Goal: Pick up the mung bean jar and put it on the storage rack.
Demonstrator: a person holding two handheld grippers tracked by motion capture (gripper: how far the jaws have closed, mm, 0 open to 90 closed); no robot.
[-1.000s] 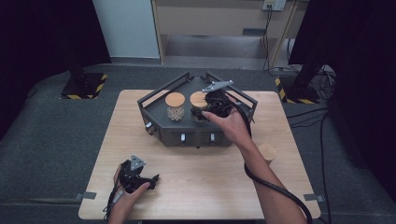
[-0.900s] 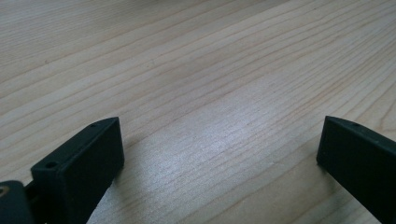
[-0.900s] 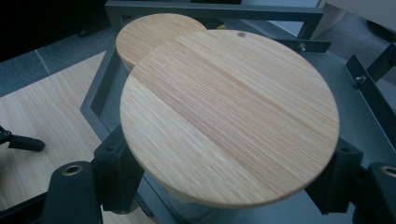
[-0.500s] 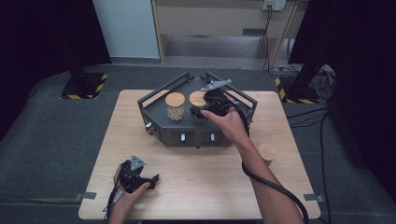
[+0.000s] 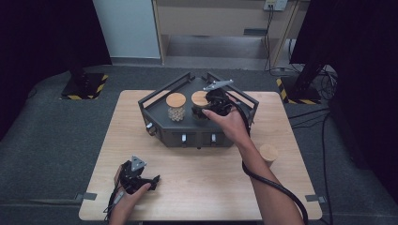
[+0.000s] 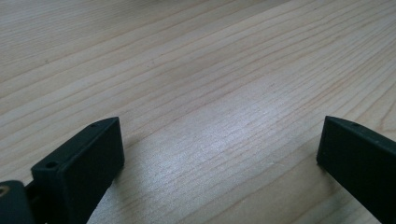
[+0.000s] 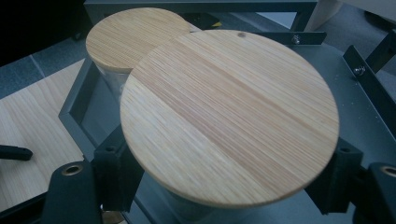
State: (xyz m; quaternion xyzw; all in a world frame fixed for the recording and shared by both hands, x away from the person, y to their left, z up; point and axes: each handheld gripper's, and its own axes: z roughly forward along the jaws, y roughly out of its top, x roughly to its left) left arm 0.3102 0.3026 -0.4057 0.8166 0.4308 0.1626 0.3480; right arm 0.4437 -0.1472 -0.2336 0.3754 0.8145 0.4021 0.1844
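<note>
A glass jar with a round wooden lid (image 7: 229, 112) stands in the dark grey tray (image 5: 155, 101) at the back of the table. My right gripper (image 5: 206, 110) is shut on this jar just under its lid, with its black fingers (image 7: 114, 172) on either side of the glass. To the left of it in the tray stands a second lidded jar (image 5: 176, 107) (image 7: 133, 35), with pale round pieces inside. My left gripper (image 5: 152, 180) rests near the table's front left corner. It is open, with bare wood between its fingers (image 6: 88, 163).
A third wooden-lidded jar (image 5: 268, 153) stands on the table to the right of the tray, beside my right forearm. The tray has raised black rails (image 7: 369, 79) around its edge. Bare wooden tabletop (image 5: 202, 183) lies between the tray and the front edge.
</note>
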